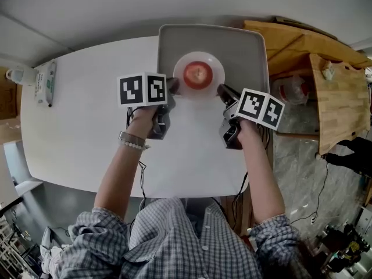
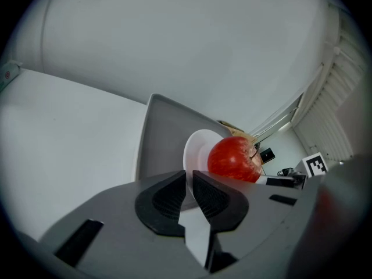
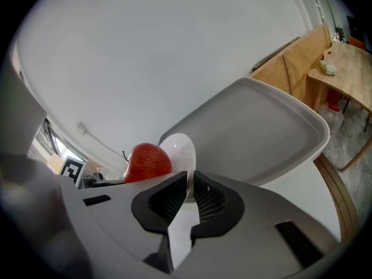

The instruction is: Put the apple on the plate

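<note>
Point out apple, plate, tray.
apple (image 1: pixel 198 74): head view, top of the fruit.
plate (image 1: pixel 216 63): head view, bare rim right of the apple.
tray (image 1: pixel 247 50): head view, bare floor right of the plate.

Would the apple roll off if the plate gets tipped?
Probably: the apple is round and sits loose on the plate, which looks shallow. Both the left gripper and right gripper pinch only its thin rim, so it might slip or tilt.
</note>
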A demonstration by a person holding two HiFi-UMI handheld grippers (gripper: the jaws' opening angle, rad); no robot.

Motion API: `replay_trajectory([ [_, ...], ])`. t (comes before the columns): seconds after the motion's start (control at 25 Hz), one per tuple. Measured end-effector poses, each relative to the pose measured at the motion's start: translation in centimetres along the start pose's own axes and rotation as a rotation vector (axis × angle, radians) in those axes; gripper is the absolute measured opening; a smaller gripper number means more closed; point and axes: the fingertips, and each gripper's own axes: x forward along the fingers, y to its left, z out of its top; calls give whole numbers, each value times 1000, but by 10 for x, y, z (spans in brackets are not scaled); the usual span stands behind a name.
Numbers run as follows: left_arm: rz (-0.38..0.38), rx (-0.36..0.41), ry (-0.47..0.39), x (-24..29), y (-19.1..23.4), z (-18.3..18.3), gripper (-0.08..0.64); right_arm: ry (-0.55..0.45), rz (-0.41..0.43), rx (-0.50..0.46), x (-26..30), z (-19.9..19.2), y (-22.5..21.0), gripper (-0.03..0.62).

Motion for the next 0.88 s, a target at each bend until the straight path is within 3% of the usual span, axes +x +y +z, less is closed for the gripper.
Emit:
replay_trajectory([
  [0.52,21,-34,33,28,17,19,37,81,-35,-49,30,15,-10,46],
  [0.88,84,32,85,32,23,16,37,152,-73,-99,39,8,-13,48],
])
